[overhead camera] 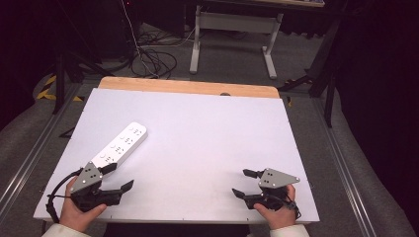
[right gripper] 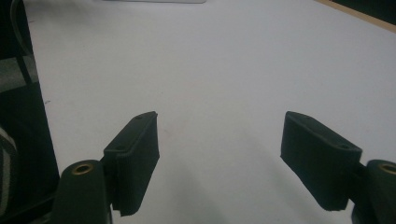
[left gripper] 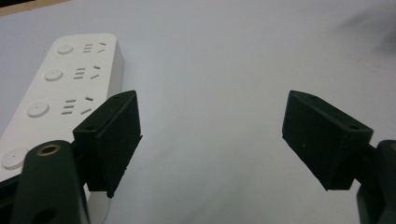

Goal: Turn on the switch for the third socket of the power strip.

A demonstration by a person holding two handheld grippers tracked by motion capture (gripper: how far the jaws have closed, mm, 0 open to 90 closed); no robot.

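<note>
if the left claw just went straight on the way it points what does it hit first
Probably nothing: the left claw is open over bare table. The power strip lies just left of that line, so its left jaw might graze it; depth is unclear.

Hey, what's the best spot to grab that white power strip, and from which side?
Probably across its narrow width at the near end, where the power strip lies flat and long beside the open left gripper. Come from above, one jaw on each long edge.

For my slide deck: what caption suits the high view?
A person's left gripper and right gripper, both open, rest near a white power strip on a white table.
</note>
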